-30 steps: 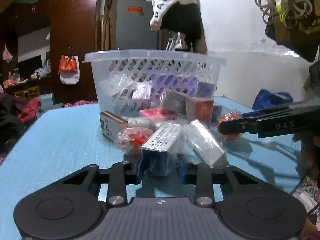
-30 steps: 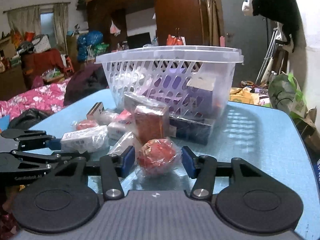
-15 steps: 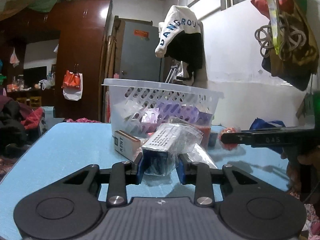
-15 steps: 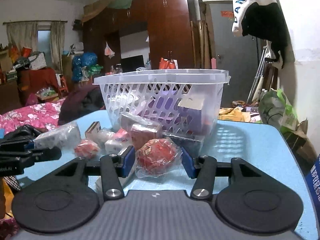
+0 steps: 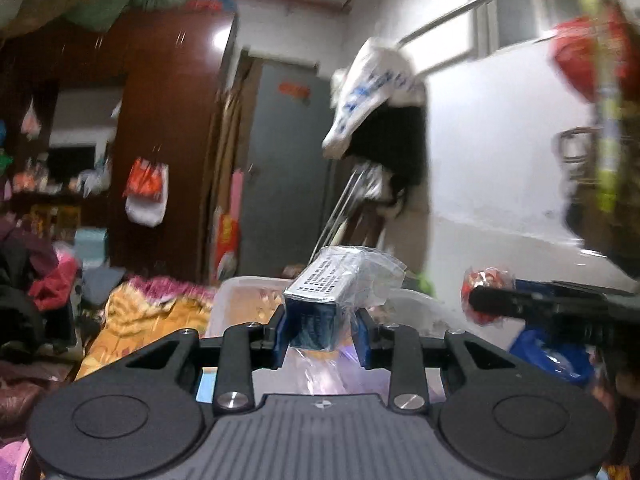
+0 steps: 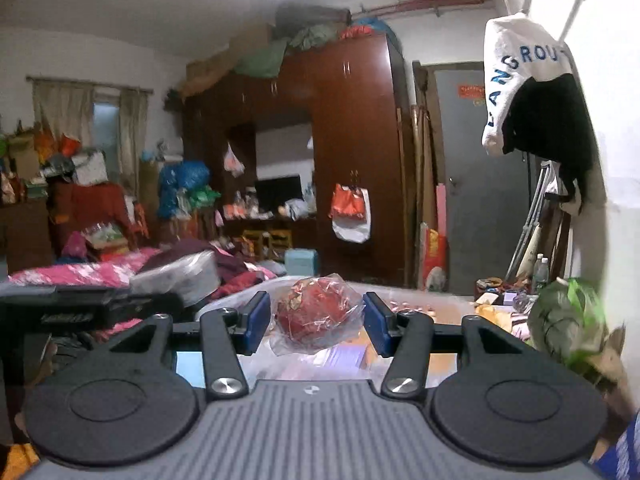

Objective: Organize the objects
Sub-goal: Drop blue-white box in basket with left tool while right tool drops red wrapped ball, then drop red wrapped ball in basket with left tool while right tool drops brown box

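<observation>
gripping wrapped box [image 5: 320, 304] and, seemingly, red ball [image 6: 318, 314].

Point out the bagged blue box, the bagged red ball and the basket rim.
bagged blue box [image 5: 316, 322], left wrist view, on its blue end face.
bagged red ball [image 6: 316, 314], right wrist view, on the ball's front.
basket rim [image 5: 256, 282], left wrist view, on the far edge.

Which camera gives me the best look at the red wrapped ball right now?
The right wrist view. The red wrapped ball sits centred and fairly sharp in its clear wrap between the jaws of the right gripper, above the basket. The left wrist view shows it only small and blurred at the right edge, partly hidden by that gripper's finger.
</observation>
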